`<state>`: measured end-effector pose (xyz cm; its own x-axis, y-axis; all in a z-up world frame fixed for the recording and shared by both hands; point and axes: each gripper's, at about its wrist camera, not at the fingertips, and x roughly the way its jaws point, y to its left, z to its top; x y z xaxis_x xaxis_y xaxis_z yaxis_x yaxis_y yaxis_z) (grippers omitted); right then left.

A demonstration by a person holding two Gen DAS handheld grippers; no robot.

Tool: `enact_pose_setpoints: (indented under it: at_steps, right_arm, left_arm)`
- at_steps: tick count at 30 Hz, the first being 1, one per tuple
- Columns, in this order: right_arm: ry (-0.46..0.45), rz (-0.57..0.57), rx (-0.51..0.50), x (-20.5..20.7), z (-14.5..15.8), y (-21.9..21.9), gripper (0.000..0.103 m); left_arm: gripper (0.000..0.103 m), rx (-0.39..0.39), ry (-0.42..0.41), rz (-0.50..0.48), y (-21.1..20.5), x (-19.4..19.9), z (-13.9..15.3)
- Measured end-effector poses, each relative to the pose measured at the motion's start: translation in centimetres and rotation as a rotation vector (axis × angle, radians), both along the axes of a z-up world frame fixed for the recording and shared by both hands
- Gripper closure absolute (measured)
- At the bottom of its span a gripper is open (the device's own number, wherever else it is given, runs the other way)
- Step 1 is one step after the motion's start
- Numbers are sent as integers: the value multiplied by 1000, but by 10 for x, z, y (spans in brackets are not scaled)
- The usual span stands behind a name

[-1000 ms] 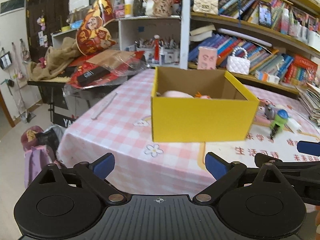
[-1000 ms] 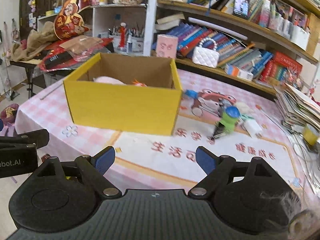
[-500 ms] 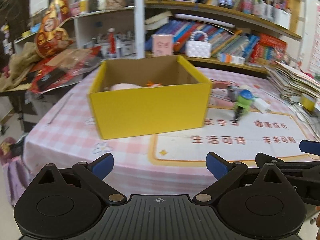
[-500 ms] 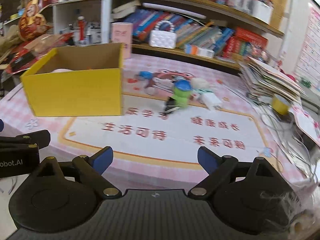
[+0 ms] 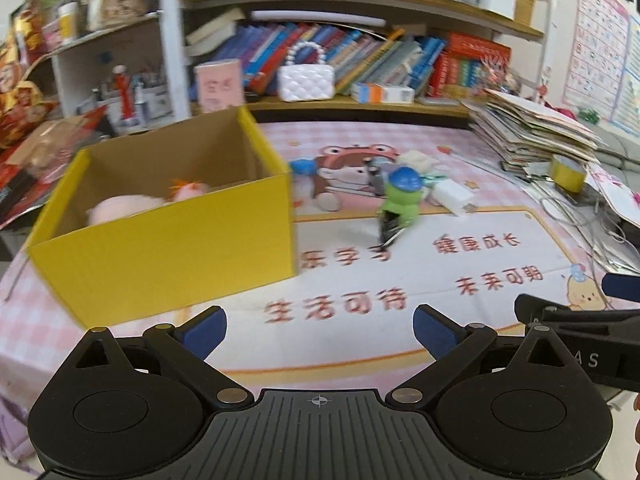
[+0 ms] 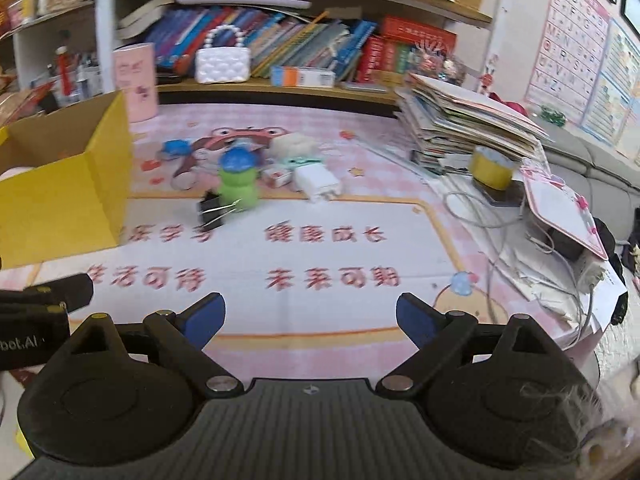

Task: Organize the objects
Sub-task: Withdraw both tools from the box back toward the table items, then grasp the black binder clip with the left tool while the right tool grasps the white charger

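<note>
Both the left tongs (image 5: 320,330) and right tongs (image 6: 310,318) hang spread wide and empty over the worktop (image 6: 320,248), apparently at the approach step. The green toy (image 6: 237,179) stands beside the yellow box (image 5: 168,236), touching a black binder clip (image 6: 211,210). Next, one pair likely needs to reach forward and straddle the toy.

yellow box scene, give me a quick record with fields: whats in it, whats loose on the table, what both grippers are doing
box: yellow box, open top, on the pink checked table
inside: pink plush toy
loose: green figure with blue cap, black binder clip beside it, white charger
left gripper: fingers apart, holding nothing
right gripper: fingers apart, holding nothing
far right: stack of books, yellow tape roll
</note>
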<state>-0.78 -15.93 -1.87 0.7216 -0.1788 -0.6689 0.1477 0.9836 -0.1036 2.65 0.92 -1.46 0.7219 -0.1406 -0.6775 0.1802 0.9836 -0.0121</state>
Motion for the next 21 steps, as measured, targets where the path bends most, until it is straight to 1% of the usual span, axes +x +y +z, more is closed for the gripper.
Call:
enact_pose_setpoints:
  at_steps: [5, 9, 21]
  right_arm:
    - [14, -19, 10, 25, -1, -27, 9]
    - [21, -11, 26, 46, -3, -45, 9]
    - [36, 73, 78, 108, -10, -86, 10]
  left_arm:
    - [2, 2, 9, -14, -25, 26, -3]
    - [2, 2, 23, -11, -42, 46, -6]
    - [2, 16, 47, 76, -77, 93, -10]
